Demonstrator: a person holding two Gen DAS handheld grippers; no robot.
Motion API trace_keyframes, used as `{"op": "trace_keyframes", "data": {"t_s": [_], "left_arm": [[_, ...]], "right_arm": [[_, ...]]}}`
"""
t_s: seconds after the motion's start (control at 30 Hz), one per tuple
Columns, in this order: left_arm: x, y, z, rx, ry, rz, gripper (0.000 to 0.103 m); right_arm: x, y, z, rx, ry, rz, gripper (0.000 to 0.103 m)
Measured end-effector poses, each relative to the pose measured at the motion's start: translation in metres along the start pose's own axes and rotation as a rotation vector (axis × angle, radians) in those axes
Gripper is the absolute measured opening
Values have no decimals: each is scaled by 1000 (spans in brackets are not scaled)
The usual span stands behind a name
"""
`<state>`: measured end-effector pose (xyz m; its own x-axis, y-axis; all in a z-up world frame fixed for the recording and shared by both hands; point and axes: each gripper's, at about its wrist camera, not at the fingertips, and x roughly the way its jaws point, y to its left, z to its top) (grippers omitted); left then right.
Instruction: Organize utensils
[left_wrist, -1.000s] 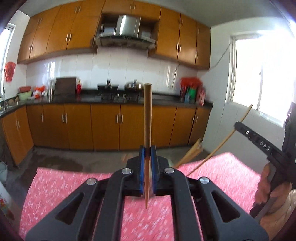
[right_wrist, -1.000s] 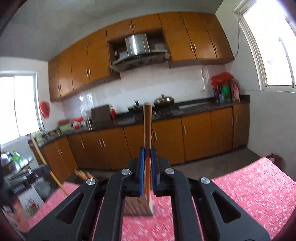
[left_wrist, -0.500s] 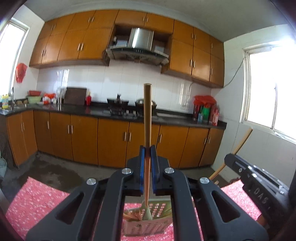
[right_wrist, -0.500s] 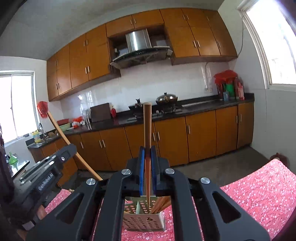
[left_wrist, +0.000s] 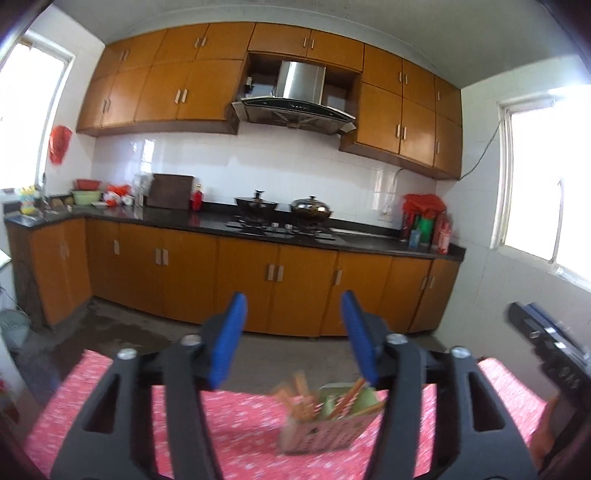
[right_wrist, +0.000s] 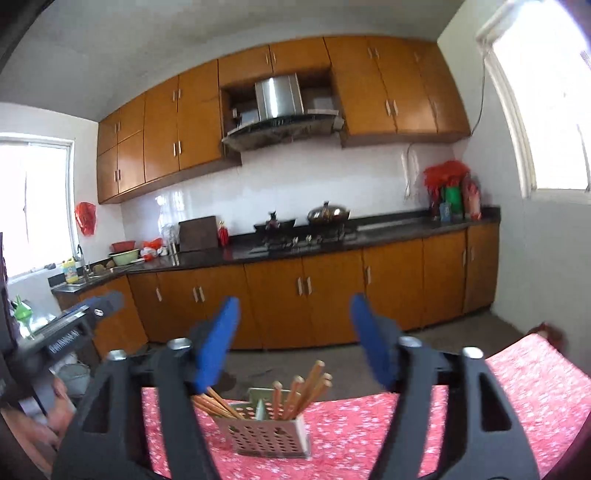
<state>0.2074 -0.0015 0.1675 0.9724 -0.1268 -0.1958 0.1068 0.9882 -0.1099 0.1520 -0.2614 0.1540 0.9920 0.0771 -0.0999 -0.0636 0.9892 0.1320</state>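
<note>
A perforated metal utensil holder stands on the pink flowered tablecloth, with several wooden chopsticks leaning in its compartments. My right gripper hovers above and behind it, its jaws opening, with nothing between the blue pads. In the left wrist view the same holder with the chopsticks appears blurred below my left gripper, whose jaws are also opening and hold nothing. The right gripper's black body shows at the right edge of the left wrist view, and the left gripper's body at the left edge of the right wrist view.
Beyond the table lies a bare floor, then orange kitchen cabinets under a dark counter with pots on a stove. Windows are on the right and left walls. A person's hand shows at the lower left.
Both grippers were shut on an upright chopstick; now both stand open and empty. The chopsticks rest in the holder. Both cameras have shifted, so the holder sits lower and closer.
</note>
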Motion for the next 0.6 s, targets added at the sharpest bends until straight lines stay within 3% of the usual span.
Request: {"op": "trace_keyframes", "data": {"t_s": [0.07, 0.13, 0.2, 0.4, 0.6], "left_arm": [[-23, 9, -10, 25, 6, 21, 79], [-48, 19, -26, 44, 10, 44, 94], [-70, 23, -46, 66, 17, 74, 99], [-120, 28, -117, 107, 68, 153, 99], [-140, 28, -169, 66, 115, 145, 99]], "right_arm": [[-17, 1, -9, -41, -11, -40, 97], [-37, 2, -26, -68, -13, -85, 100], [-49, 4, -42, -79, -2, -115, 101], [-77, 21, -97, -102, 116, -144, 101], [-98, 35, -139, -123, 135, -110, 101]]}}
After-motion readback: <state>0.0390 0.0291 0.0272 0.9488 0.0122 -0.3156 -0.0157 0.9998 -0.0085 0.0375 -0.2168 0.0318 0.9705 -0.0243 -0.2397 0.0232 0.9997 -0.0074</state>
